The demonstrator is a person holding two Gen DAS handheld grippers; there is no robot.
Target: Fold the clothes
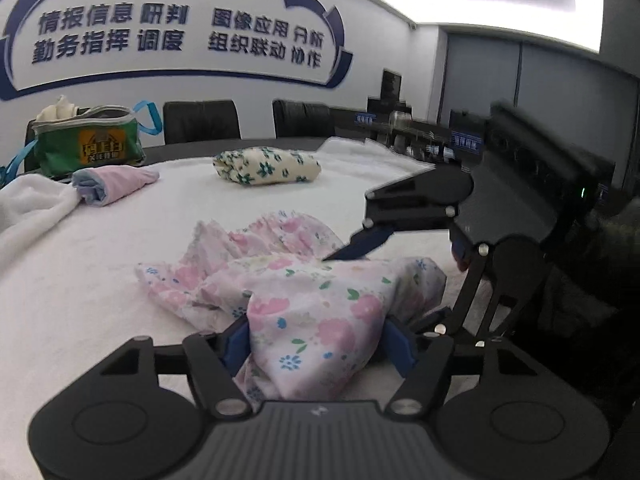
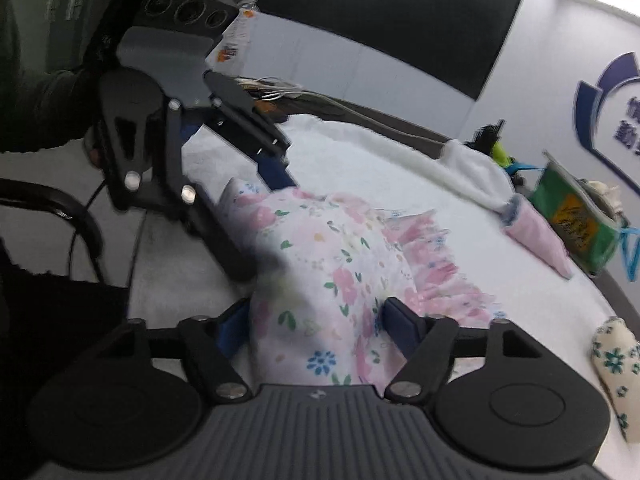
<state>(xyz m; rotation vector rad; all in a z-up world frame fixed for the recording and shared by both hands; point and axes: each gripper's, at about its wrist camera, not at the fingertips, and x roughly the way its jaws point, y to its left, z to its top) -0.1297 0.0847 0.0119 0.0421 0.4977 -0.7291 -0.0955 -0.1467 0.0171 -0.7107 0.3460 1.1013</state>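
A pink floral garment lies bunched on the white towel-covered table. My left gripper has its blue pads on both sides of a thick fold of it, and the cloth fills the gap. My right gripper straddles another part of the same garment in the same way. Each gripper shows in the other's view: the right one with its tips on the cloth, the left one at the garment's left side.
A folded green-flowered cloth and a folded pink and blue cloth lie further back. A green bag stands at the table's far left edge. Black chairs stand behind. A water bottle stands at the far side.
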